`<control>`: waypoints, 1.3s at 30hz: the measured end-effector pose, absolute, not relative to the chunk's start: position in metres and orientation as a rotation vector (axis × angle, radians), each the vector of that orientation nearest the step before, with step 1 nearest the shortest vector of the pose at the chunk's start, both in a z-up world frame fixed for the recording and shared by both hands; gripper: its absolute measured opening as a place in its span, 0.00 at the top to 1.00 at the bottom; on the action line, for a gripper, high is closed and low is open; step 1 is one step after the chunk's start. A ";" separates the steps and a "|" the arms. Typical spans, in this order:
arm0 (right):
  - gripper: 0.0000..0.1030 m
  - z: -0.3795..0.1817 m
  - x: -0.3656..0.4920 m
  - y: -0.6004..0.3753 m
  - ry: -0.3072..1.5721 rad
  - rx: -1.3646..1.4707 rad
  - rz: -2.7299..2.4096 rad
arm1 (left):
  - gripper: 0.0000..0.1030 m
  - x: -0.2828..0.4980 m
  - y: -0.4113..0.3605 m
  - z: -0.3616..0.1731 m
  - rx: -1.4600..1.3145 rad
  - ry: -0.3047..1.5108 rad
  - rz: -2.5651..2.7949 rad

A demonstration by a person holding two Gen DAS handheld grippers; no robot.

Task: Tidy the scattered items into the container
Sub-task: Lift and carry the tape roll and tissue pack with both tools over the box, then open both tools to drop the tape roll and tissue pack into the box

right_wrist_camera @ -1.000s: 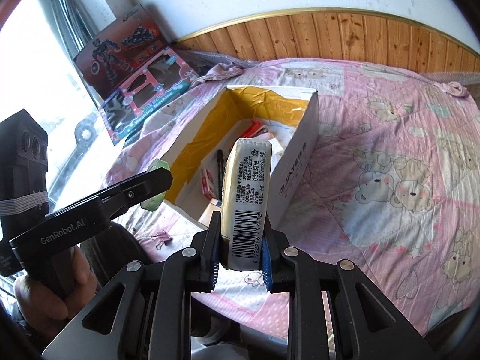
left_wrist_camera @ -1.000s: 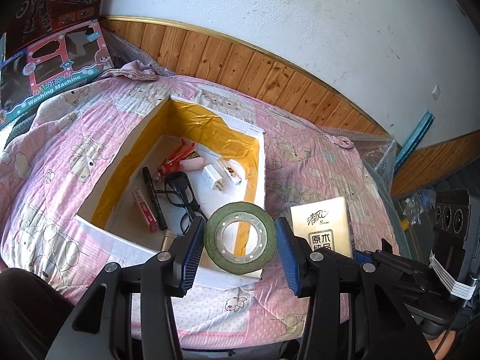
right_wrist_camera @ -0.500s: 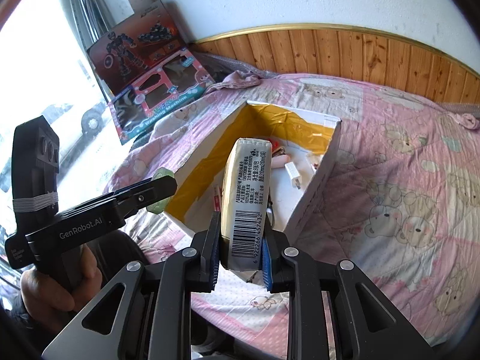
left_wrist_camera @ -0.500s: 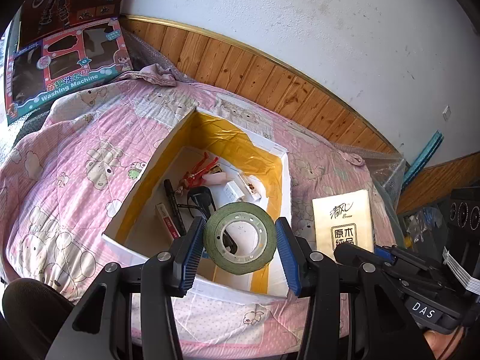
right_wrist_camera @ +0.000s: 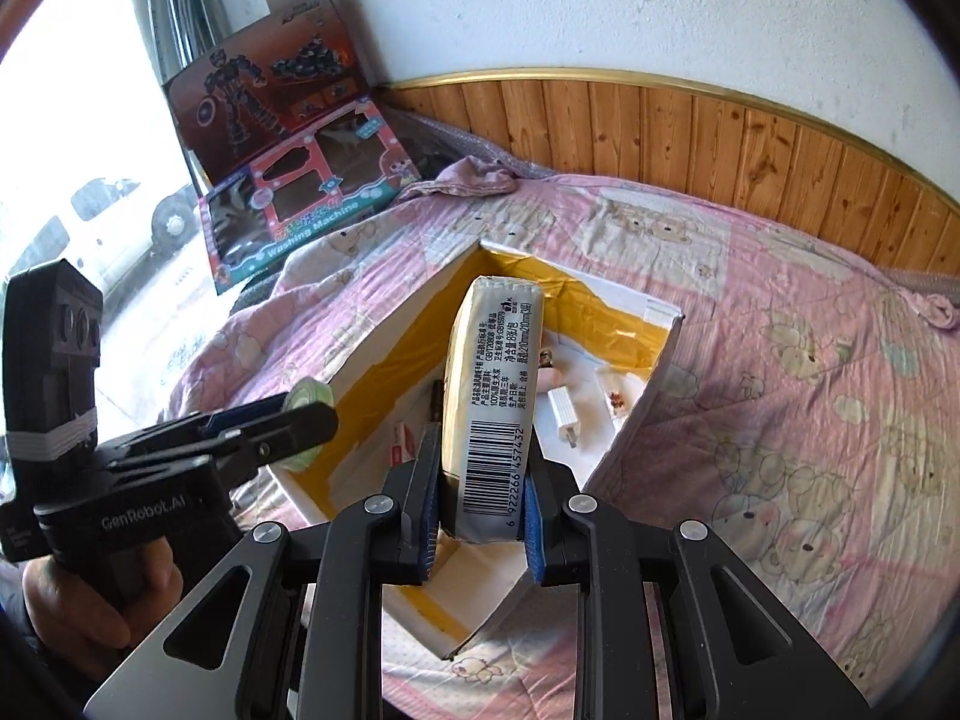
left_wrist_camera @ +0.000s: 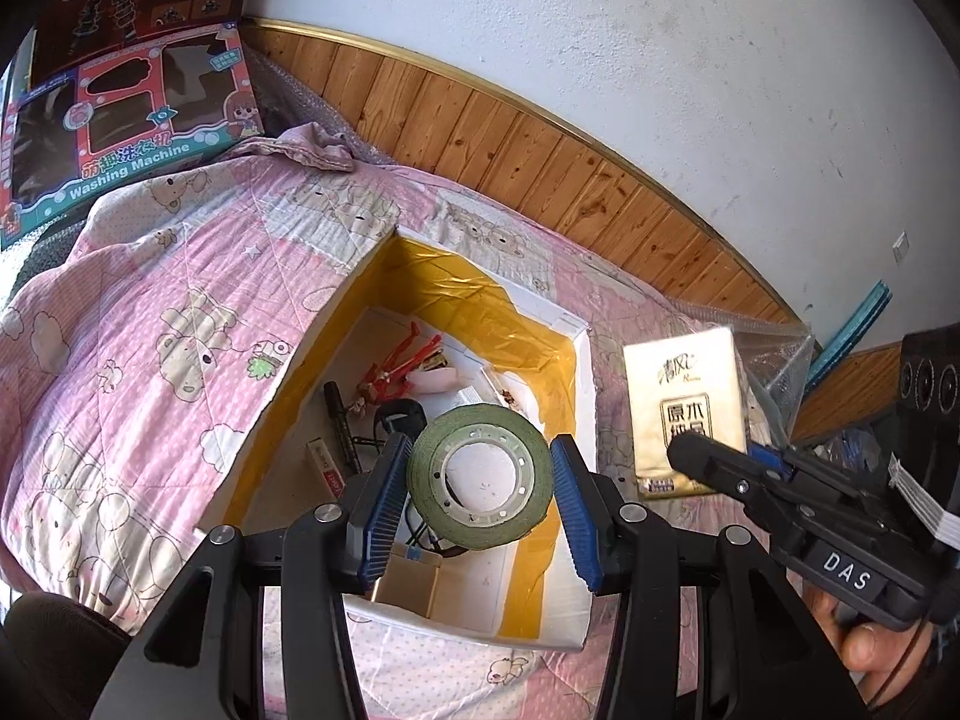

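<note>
Left gripper (left_wrist_camera: 480,483): pinching green tape roll (left_wrist_camera: 480,477) by its rim, held above the box, ready to drop.
Right gripper (right_wrist_camera: 480,504): clamped on tissue pack (right_wrist_camera: 492,402), upright, to slot in edgewise.
Box (left_wrist_camera: 585,396): open on pink quilt (left_wrist_camera: 150,312), already holding small items.

A bed (left_wrist_camera: 180,324) covered by a pink quilt with bear prints fills the middle of both views. An open white box (left_wrist_camera: 420,618) with yellow-lined walls lies directly on it at centre frame. At the upper left, toy boxes (right_wrist_camera: 300,204) lean at the bed's edge, beside a crumpled corner of cloth (right_wrist_camera: 474,180).
</note>
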State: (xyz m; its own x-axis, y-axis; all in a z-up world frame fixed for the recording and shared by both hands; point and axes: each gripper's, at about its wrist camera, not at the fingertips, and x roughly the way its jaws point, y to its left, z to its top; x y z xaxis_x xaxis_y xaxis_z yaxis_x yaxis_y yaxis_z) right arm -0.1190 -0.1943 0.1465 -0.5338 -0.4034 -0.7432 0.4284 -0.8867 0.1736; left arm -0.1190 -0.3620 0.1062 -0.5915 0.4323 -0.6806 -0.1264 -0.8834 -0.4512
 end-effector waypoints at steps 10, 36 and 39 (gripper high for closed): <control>0.77 0.136 -0.159 -0.198 0.186 1.173 -2.395 | 0.53 -0.136 -0.324 0.080 -1.284 -0.501 2.385; 0.77 0.062 -0.258 -0.223 0.455 1.324 -2.247 | 0.53 -0.197 -0.286 0.016 -1.518 -0.618 2.299; 0.76 0.056 -0.264 -0.226 0.492 1.330 -2.247 | 0.53 -0.203 -0.284 0.010 -1.555 -0.617 2.296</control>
